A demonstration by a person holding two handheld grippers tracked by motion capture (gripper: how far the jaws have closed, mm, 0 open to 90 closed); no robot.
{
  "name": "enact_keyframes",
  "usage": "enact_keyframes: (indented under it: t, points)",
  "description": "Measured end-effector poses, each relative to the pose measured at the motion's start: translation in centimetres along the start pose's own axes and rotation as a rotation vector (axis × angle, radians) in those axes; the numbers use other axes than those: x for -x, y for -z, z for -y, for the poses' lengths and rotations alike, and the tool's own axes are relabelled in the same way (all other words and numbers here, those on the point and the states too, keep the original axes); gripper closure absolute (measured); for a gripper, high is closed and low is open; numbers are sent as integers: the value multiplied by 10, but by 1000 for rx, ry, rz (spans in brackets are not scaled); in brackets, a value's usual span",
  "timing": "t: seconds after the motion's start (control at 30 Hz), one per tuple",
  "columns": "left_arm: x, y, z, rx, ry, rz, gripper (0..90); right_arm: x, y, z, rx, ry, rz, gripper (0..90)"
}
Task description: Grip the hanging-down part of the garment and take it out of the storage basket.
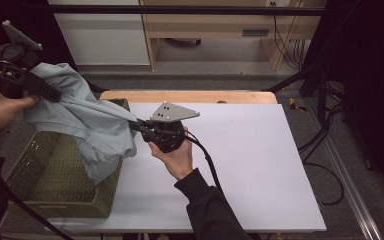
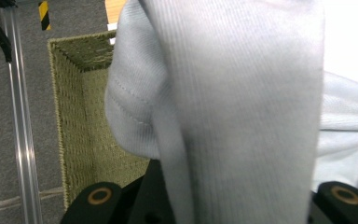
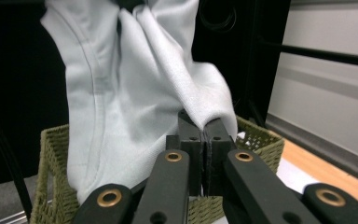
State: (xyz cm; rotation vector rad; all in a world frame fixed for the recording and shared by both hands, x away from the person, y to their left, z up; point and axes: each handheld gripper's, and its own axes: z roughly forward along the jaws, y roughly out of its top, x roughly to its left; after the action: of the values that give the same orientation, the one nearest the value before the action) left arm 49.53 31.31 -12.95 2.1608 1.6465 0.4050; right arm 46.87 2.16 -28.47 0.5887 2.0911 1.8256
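Two tongs of mine hold one pale blue cloth (image 1: pixel 87 122) up over the bench's left edge. Largest first: the bench (image 1: pixel 240 165) itself, a white top with a bare wood strip along its far edge. Next comes the green woven basket (image 1: pixel 55 180), sitting at the near left corner and hanging partly past the left edge. The cloth stretches between my hands above it, its loose lower end drooping down against the basket's right wall. My left tongs (image 1: pixel 47 92) are raised beyond the left edge, above the basket's far end, pressed together on the cloth's upper end. My right tongs (image 3: pixel 204 140) sit lower, over the bench just right of the basket, jaws pinching a fold of the cloth tight between them.
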Motion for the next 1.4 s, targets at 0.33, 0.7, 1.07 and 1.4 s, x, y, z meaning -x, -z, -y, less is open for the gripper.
enact_keyframes:
  t: [0.33, 0.7, 1.07, 1.4]
  points:
    - [9, -4, -4, -4, -17, 14, 828, 2, 24, -23, 58, 34, 31, 893]
    - [18, -7, -6, -3, -41, 32, 826, -7, 45, -46, 135, 74, 41, 892]
    - [21, -10, -7, -11, -43, 13, 827, 3, 39, -17, 50, 46, 39, 889]
    - [24, -20, -7, -39, -56, 12, 827, 13, 8, 50, -81, -42, 23, 884]
